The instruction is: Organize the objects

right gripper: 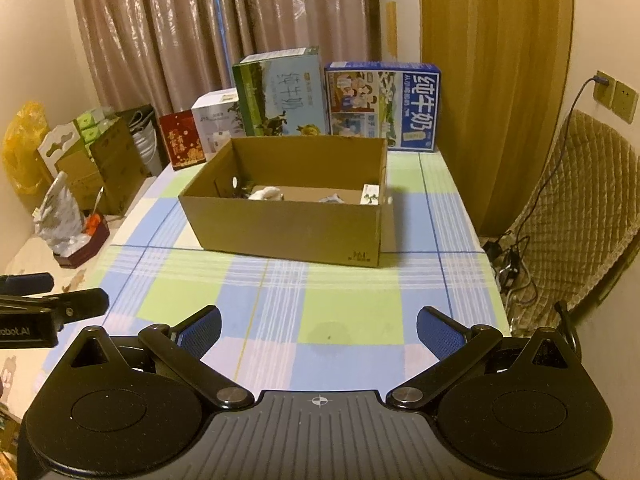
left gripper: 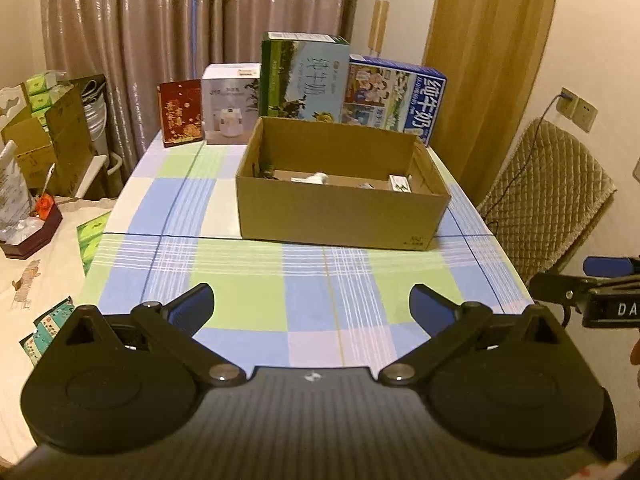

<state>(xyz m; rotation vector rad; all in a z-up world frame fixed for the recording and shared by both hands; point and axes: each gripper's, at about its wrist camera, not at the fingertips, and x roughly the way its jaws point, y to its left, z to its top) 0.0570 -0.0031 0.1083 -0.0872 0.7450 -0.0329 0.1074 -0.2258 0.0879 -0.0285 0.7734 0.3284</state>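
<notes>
An open cardboard box (left gripper: 340, 216) (right gripper: 288, 228) stands on the checked tablecloth (left gripper: 256, 272) (right gripper: 280, 300). Inside it lie several small items: a white object (left gripper: 316, 178) (right gripper: 266, 193) and a small green-and-white carton (left gripper: 400, 183) (right gripper: 370, 194). My left gripper (left gripper: 312, 306) is open and empty, above the near part of the table. My right gripper (right gripper: 319, 326) is open and empty, also short of the box. Each gripper shows at the edge of the other's view: the right gripper in the left wrist view (left gripper: 592, 284), the left gripper in the right wrist view (right gripper: 52, 300).
Behind the box stand a green milk carton box (left gripper: 302, 76) (right gripper: 280, 92), a blue milk box (left gripper: 394, 94) (right gripper: 382, 104), a white appliance box (left gripper: 230, 104) and a red box (left gripper: 180, 112). Cardboard boxes (left gripper: 52, 140) and clutter lie left. A padded chair (left gripper: 552, 200) (right gripper: 576, 216) stands right.
</notes>
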